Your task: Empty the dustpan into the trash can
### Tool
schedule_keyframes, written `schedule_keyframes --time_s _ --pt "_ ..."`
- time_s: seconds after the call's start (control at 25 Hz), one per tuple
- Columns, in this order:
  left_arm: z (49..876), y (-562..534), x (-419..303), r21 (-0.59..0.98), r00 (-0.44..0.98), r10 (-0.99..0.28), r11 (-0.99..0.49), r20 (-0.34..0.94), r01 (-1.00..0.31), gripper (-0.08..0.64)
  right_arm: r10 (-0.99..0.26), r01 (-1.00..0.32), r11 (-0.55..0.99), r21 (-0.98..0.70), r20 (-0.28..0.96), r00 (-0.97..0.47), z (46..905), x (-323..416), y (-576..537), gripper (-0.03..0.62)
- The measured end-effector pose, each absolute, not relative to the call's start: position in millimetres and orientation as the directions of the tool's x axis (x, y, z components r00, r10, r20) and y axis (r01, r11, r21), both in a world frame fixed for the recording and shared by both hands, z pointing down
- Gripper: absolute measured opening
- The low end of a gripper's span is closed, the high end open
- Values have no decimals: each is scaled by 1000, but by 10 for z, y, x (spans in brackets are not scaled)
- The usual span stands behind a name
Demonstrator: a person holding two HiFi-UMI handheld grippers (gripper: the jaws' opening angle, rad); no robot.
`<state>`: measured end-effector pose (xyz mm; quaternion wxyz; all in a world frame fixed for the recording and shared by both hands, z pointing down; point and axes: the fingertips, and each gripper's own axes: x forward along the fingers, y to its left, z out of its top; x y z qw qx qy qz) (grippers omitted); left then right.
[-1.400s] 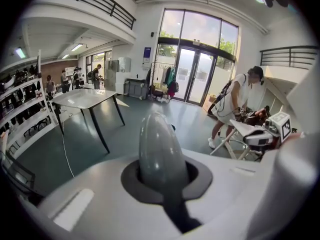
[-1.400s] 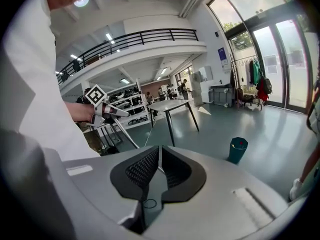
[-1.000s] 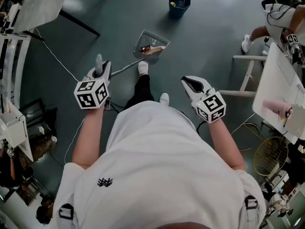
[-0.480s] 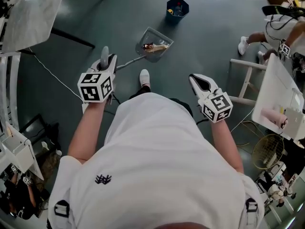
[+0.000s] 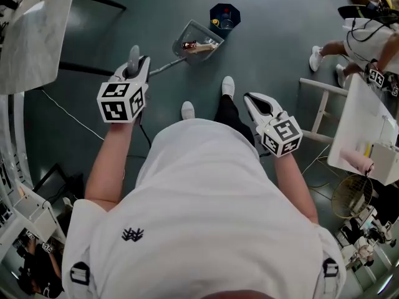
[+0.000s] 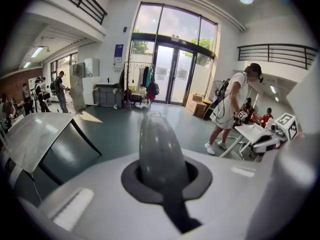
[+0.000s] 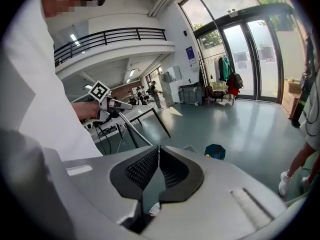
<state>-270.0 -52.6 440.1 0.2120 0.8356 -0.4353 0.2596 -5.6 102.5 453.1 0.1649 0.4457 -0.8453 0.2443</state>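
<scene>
Left gripper (image 5: 134,72) is clamped on the grey grip of the dustpan handle (image 6: 156,154). The left gripper view shows the rounded grip end poking up out of the pad hollow with both jaws pressed against it. The thin metal shaft (image 5: 161,68) runs from that gripper toward the trash can (image 5: 224,15).

Dustpan (image 5: 201,35): clear grey tray, just beside the trash can on its near-left side. In the head view its far corner overlaps the can's rim; can't tell if they touch. Litter (image 5: 198,45) lies in the tray: brown and pale bits, one small red piece. None of it is in the can's opening.

The trash can is dark blue, upright on the grey floor (image 5: 280,48), mouth up, with a few small items inside. It also shows in the right gripper view (image 7: 215,151), beyond the jaws.

Right gripper (image 5: 252,102): jaws pressed together, mesh pads meeting along one line, nothing between them. It hangs well nearer the wearer than the trash can and to its right, apart from the dustpan.

The wearer's two white shoes (image 5: 228,86) are on the floor between the trash can and the wearer's body. A grey table (image 5: 31,39) stands far left of the trash can. A second person (image 5: 368,27) stands far right of the trash can.
</scene>
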Motion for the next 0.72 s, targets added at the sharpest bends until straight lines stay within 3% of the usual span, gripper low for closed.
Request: schedule_keyframes --time_s 0.72 --pt "4724 -2512 -1139 -16 430 -633 -573 644 -820 58 -639 -818 490 -301 515 -571 4710 1430 -396 9"
